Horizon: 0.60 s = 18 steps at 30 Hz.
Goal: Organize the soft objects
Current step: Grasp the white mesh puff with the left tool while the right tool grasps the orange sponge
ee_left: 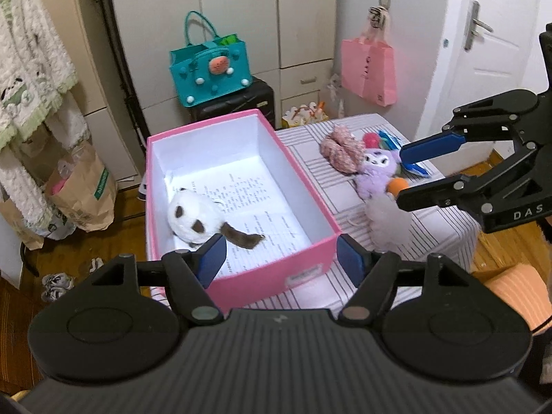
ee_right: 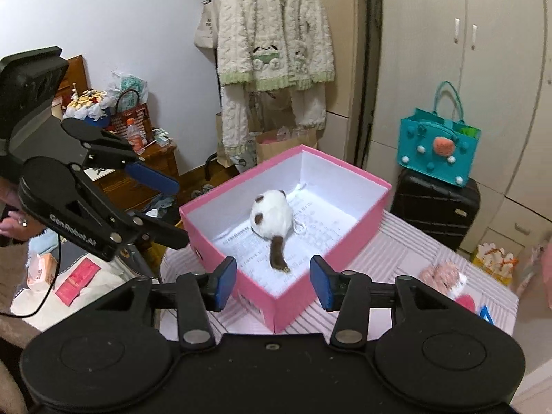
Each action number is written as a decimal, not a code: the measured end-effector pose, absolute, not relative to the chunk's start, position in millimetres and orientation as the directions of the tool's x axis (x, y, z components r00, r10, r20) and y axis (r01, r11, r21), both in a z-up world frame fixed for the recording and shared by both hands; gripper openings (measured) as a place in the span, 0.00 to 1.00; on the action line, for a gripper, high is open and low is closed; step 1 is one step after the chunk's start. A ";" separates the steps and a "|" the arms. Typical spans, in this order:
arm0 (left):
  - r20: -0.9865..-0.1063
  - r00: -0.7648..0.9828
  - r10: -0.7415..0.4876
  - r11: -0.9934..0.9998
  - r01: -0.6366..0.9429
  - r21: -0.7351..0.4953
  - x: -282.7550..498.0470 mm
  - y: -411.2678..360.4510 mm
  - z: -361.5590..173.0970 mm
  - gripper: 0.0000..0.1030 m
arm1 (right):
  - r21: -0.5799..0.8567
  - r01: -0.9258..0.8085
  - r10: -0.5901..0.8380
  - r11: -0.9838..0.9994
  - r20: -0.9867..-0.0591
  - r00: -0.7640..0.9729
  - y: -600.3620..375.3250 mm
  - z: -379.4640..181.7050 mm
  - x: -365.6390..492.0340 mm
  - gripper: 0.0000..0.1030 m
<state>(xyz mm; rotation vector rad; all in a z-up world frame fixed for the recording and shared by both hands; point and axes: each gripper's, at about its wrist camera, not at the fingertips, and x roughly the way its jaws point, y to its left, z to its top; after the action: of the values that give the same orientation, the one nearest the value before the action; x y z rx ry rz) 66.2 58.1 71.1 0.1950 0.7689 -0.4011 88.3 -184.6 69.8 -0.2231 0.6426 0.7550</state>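
A white plush toy with brown spots and a brown tail is lying inside the pink box, on a printed paper. The box is sitting on the table with a striped cloth. The left claw is hanging just over the near wall of the box, spread wide and holding nothing, with the toy just past its left finger. The right claw is reaching in from the right side, tipped on its side, spread apart too and gripping nothing. Its tips are sitting right by a purple plush toy lying on the table beside the box. A pink fuzzy thing is lying just behind the purple one.
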 end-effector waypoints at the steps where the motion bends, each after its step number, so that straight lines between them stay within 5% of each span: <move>1: -0.710 0.645 -0.283 0.903 0.429 0.029 63.7 55.2 69.9 0.69 | 0.039 -0.688 0.559 0.724 -0.617 0.553 -190.8 66.4 85.1 0.52; 18: -0.744 0.519 -0.420 0.798 0.602 -0.030 54.7 -15.8 32.0 0.70 | 0.111 -0.543 0.445 0.833 -0.717 0.537 -276.0 -7.5 63.4 0.56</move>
<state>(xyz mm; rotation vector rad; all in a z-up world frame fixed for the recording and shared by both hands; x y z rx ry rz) 54.7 -15.8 32.0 0.2439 0.8196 -0.6200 63.4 -276.0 -7.5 -0.1306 0.8141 0.5898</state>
